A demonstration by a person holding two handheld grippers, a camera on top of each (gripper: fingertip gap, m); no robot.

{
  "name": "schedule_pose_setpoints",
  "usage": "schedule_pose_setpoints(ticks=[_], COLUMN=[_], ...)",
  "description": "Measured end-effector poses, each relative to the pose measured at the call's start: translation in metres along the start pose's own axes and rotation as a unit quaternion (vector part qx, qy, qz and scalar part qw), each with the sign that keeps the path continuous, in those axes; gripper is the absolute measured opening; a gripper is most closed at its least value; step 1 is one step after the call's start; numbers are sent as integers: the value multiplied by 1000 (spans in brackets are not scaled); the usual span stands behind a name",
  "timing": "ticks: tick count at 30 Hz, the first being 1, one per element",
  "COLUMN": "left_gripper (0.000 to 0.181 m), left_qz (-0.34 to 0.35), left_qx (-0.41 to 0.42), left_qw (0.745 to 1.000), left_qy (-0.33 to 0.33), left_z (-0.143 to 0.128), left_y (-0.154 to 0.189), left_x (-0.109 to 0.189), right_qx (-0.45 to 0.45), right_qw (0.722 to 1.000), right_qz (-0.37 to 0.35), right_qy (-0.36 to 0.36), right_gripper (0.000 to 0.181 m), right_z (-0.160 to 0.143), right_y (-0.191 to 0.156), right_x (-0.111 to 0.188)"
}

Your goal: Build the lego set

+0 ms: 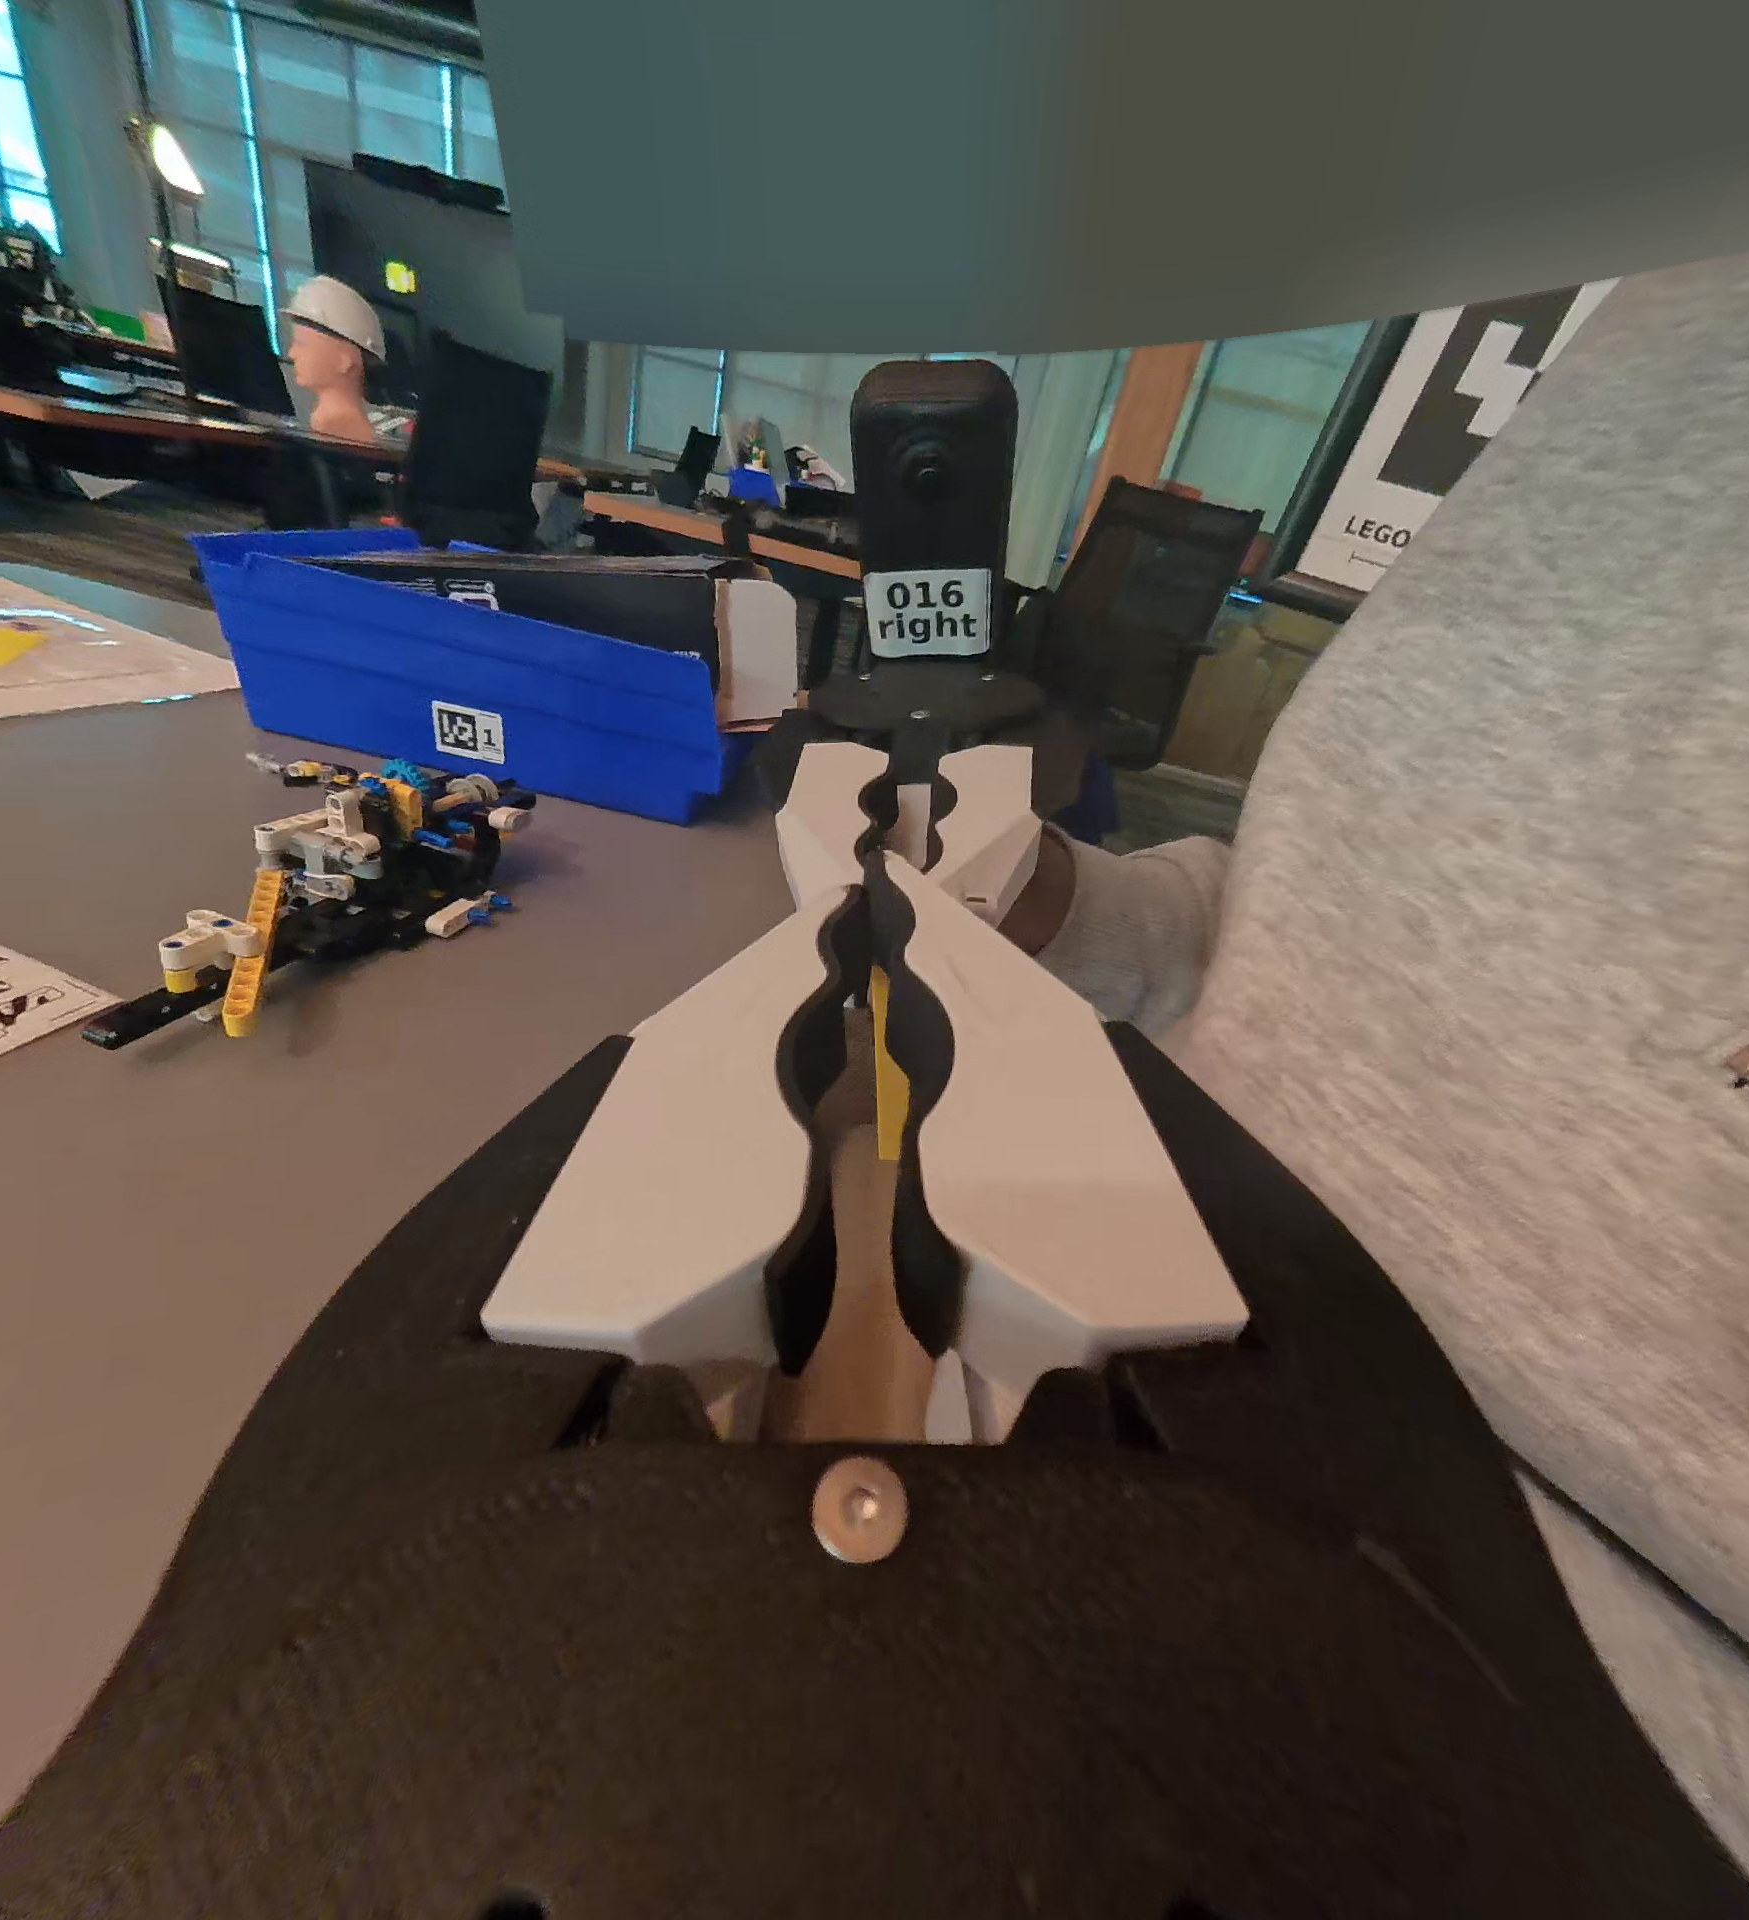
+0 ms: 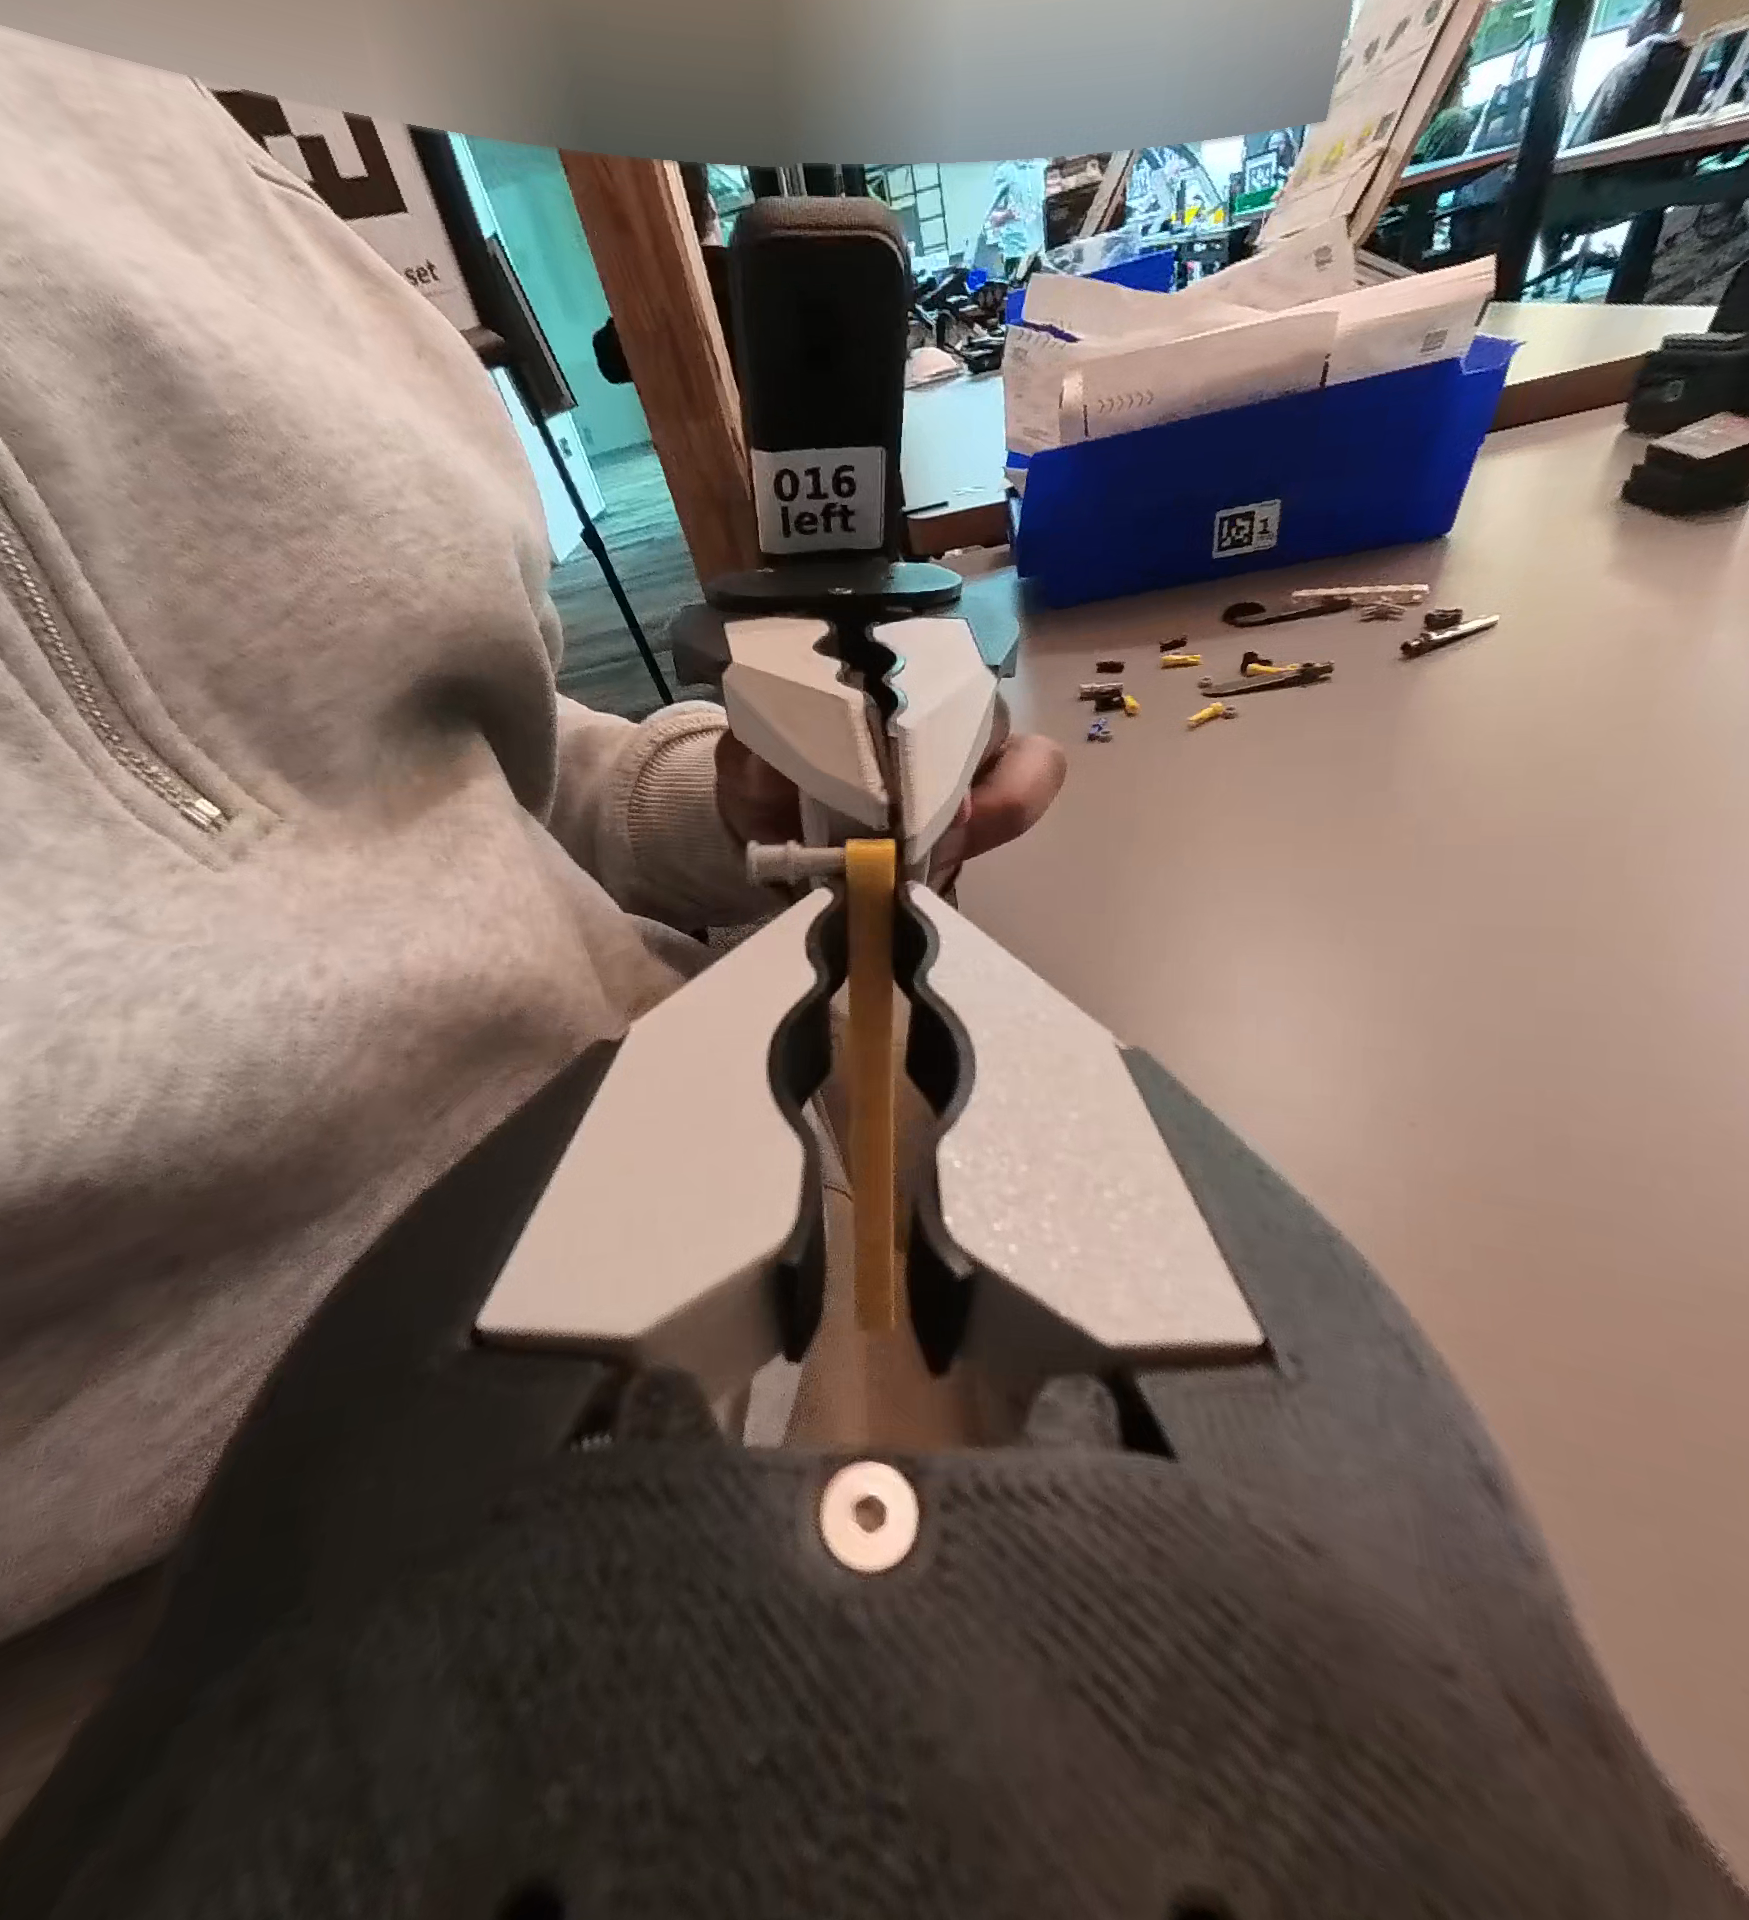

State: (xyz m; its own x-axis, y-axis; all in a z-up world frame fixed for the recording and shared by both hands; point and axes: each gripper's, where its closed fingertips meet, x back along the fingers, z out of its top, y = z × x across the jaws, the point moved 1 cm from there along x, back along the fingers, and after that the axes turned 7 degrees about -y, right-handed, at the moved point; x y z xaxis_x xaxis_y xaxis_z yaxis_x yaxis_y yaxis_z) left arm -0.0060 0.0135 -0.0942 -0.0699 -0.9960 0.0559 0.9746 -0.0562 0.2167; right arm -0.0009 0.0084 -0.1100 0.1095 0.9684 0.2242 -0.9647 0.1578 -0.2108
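My right gripper (image 2: 868, 894) is shut on a yellow beam (image 2: 872, 1039), which runs down between its fingers. A grey pin (image 2: 782, 862) sticks out to the left from the beam's top end. My left gripper (image 1: 875, 883) is shut and meets the right gripper (image 1: 896, 821) tip to tip. In the right wrist view the left gripper (image 2: 891, 821) touches the beam's top end. I cannot tell whether anything thin sits between its pads. The yellow beam (image 1: 889, 1081) shows through the gap in my left fingers. A partly built model (image 1: 350, 883) lies on the grey table (image 1: 122, 1299) to the left.
A blue bin (image 1: 475, 675) holding a box stands behind the model. It also shows in the right wrist view (image 2: 1254, 488), with loose parts (image 2: 1254, 675) scattered before it. Paper sheets (image 1: 18, 644) lie at the far left. A person's grey sweatshirt (image 2: 174, 727) is close beside both grippers.
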Motion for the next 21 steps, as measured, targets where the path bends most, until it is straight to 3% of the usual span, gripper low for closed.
schedule_pose_setpoints(ticks=[5,8,11,21], left_gripper=[3,30,42,23], left_qz=[3,-20,-35,-38], left_qx=[10,14,16,28], left_qw=[1000,999,999,998], left_qy=[14,28,31,32], left_z=[-1,2,3,3], left_y=[-3,2,8,9], left_x=[3,6,6,2], right_qx=[-7,-13,-8,-1], right_qw=[999,998,999,1000], right_qz=[-13,-15,-26,-18], right_qy=[34,55,37,15], right_gripper=[5,5,5,5], right_z=[7,11,7,2], right_y=[6,9,10,6], right_x=[8,14,10,-3])
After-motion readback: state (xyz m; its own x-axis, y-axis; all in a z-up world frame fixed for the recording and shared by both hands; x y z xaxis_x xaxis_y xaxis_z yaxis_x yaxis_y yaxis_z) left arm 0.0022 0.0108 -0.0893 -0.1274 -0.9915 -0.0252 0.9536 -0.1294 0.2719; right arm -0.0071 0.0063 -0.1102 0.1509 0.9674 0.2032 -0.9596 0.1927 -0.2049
